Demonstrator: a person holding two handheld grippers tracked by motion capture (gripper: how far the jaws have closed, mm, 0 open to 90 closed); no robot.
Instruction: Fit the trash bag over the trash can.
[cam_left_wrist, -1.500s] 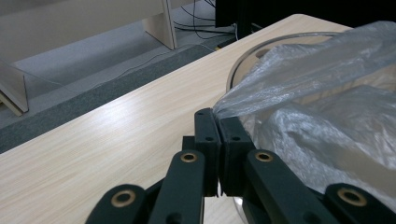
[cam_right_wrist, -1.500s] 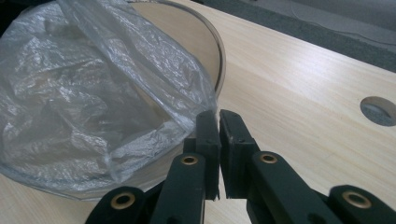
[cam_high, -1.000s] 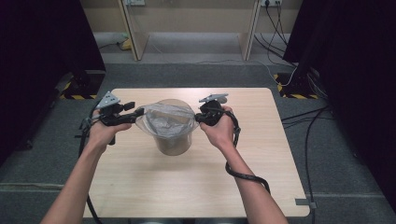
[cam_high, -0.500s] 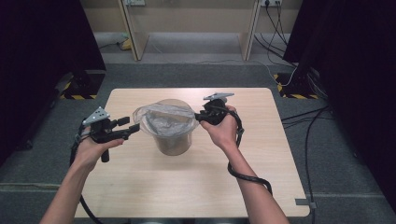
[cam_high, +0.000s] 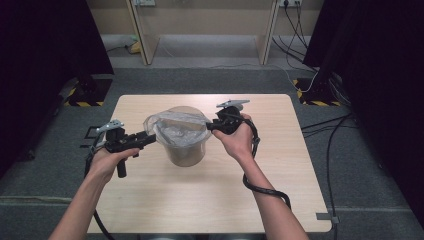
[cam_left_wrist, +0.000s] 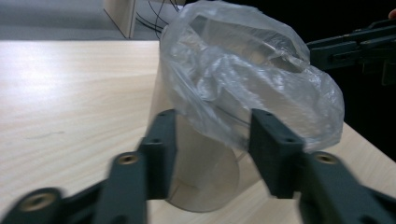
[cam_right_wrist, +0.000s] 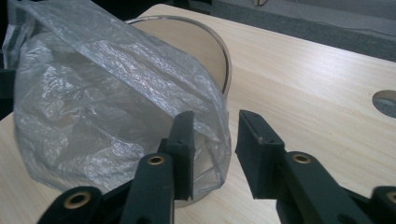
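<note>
1. Two hand-held grippers work at a clear bin (cam_high: 184, 145) that stands upright near the middle of a pale wooden bench (cam_high: 280, 165).
2. Thin see-through bag (cam_high: 177, 131) is draped over the bin's mouth. It covers the near part of the rim and sags down the outside of the wall, while the far part of the rim shows bare in the right gripper view.
3. Left gripper (cam_high: 150, 138) is held level at the bin's left side, its tips just beside the bag's edge. Its fingers have just been closing and now stand partly open. In the left gripper view the bag's hanging fold lies in line with the gap, but I cannot tell whether it sits between the pads; nothing is pinched.
4. Right gripper (cam_high: 212, 126) is at the bin's right rim, held level and pointing left. Its fingers (cam_right_wrist: 184, 140) stand partly open. In the right gripper view one of them lies against the bag's lower corner, and the other stands clear of it over bare bench. No grip on the plastic can be seen.
5. Black cable (cam_high: 260, 187) trails from the right gripper across the bench toward the person.
6. Beyond the bench lie grey floor and wooden shelf legs.
</note>
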